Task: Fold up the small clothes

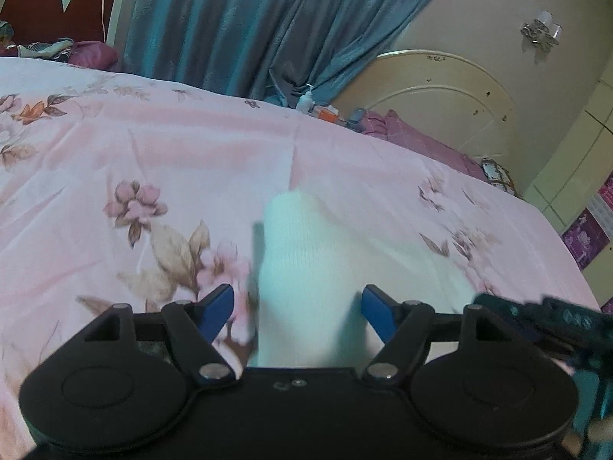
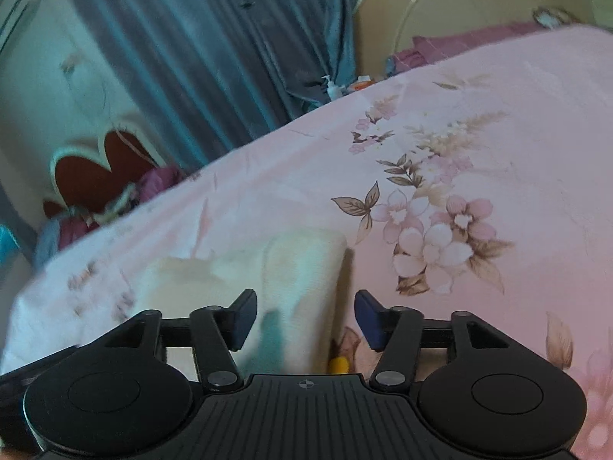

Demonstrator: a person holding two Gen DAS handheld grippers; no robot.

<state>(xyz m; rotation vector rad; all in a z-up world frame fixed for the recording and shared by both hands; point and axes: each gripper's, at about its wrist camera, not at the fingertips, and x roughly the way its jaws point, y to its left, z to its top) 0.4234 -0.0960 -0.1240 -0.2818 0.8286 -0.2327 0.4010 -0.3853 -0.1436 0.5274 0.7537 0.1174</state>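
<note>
Left wrist view: the left gripper (image 1: 298, 312) points down at the bed (image 1: 153, 161). Its jaws stand wide apart, and the blue pads clear the cloth on both sides. The sock (image 1: 302, 264), a white knit piece, lies on the sheet directly ahead, between the fingers. Its long axis runs straight away from the gripper, with the rounded end farthest off. The near end passes under the gripper body and is hidden. Part of the right gripper (image 1: 544, 314) shows at the right edge, just beside the sock.

Right wrist view: the right gripper (image 2: 305, 318) has its jaws parted, with nothing pressed between the pads. The sock (image 2: 302, 268) lies ahead and slightly left of centre, long axis again pointing away. A blurred pale layer spreads to its left.

Judgement: both grippers sit at the near end, so the fold would carry that end forward along the axis.
</note>
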